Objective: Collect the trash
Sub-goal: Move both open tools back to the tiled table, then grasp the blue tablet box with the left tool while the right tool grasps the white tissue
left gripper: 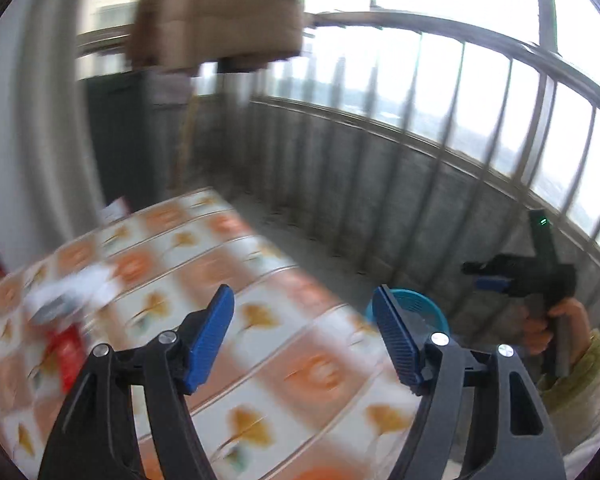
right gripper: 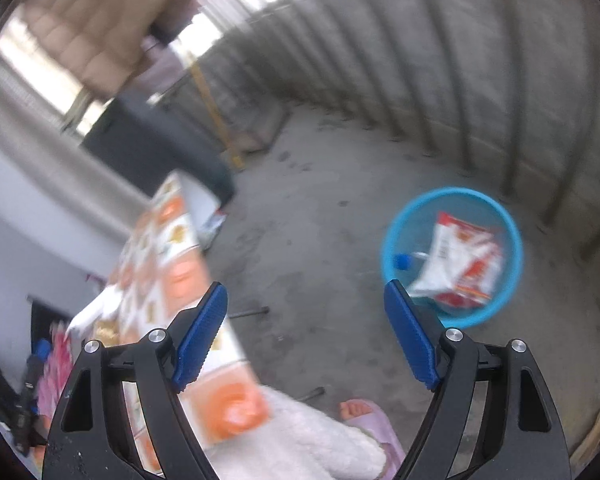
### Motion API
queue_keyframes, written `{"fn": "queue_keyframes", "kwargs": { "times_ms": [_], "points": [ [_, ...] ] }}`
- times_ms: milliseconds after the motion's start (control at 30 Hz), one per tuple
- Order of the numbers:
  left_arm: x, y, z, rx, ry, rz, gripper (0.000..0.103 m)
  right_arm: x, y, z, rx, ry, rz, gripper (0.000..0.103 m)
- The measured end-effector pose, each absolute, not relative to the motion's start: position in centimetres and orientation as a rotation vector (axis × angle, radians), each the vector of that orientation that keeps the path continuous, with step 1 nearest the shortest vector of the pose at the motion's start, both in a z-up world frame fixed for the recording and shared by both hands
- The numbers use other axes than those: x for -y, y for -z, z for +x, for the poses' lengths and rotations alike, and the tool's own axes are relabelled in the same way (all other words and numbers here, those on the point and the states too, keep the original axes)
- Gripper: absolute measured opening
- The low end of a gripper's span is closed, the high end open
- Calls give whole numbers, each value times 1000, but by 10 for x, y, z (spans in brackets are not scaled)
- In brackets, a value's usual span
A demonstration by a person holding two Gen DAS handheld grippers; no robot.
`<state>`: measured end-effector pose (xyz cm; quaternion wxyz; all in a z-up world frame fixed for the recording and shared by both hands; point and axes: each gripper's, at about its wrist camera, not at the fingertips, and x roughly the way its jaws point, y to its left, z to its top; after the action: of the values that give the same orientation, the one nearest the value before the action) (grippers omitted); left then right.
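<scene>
My left gripper (left gripper: 304, 332) is open and empty above a table with an orange-and-white patterned cloth (left gripper: 260, 344). Blurred trash lies on the table's left side: a white wrapper (left gripper: 72, 296) and a red packet (left gripper: 69, 354). My right gripper (right gripper: 306, 330) is open and empty above the concrete floor, left of a blue basin (right gripper: 392, 240). The basin holds a red-and-white snack bag (right gripper: 460, 264) and a blue bottle cap (right gripper: 402, 261). The right gripper (left gripper: 484, 270) also shows in the left wrist view, held at the right above the basin's rim (left gripper: 416, 300).
A metal balcony railing (left gripper: 440, 128) and a concrete wall (right gripper: 380, 60) close the far side. A beige padded jacket (left gripper: 220, 12) hangs at the top. A dark cabinet (right gripper: 148, 148) stands behind the table. My foot in a pink slipper (right gripper: 364, 416) is on the floor.
</scene>
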<state>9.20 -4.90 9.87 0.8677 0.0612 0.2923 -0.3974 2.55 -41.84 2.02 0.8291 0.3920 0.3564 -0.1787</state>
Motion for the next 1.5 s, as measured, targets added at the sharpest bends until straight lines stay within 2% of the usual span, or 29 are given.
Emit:
{"fn": "queue_keyframes", "kwargs": {
  "times_ms": [133, 333, 533, 667, 967, 1067, 1133, 1167, 1233, 1367, 1500],
  "points": [
    [-31, -87, 106, -619, 693, -20, 69, 388, -37, 75, -784, 234, 778, 77],
    [-109, -75, 128, -605, 535, -175, 69, 313, -61, 169, -839, -62, 730, 77],
    [-140, -74, 151, -546, 487, -243, 69, 252, -59, 261, -921, -288, 775, 77],
    [-146, -71, 177, -547, 497, -264, 60, 213, -47, 308, -1007, -375, 822, 75],
    [-156, -60, 227, -602, 551, -431, 36, 154, -17, 385, -1193, -411, 857, 57],
    [-157, -57, 235, -615, 569, -465, 29, 141, -11, 395, -1236, -411, 827, 48],
    [-157, -56, 238, -618, 583, -481, 27, 136, -10, 398, -1254, -420, 820, 33],
    [-157, -55, 239, -619, 586, -486, 25, 136, -8, 398, -1255, -421, 828, 31],
    [-159, -54, 240, -620, 594, -501, 24, 137, -10, 396, -1241, -436, 846, 16],
    [-166, -51, 242, -628, 592, -526, 24, 140, -15, 393, -1215, -438, 840, 3],
    [-173, -47, 242, -638, 581, -559, 24, 145, -21, 388, -1175, -466, 862, 0]
  ]
}}
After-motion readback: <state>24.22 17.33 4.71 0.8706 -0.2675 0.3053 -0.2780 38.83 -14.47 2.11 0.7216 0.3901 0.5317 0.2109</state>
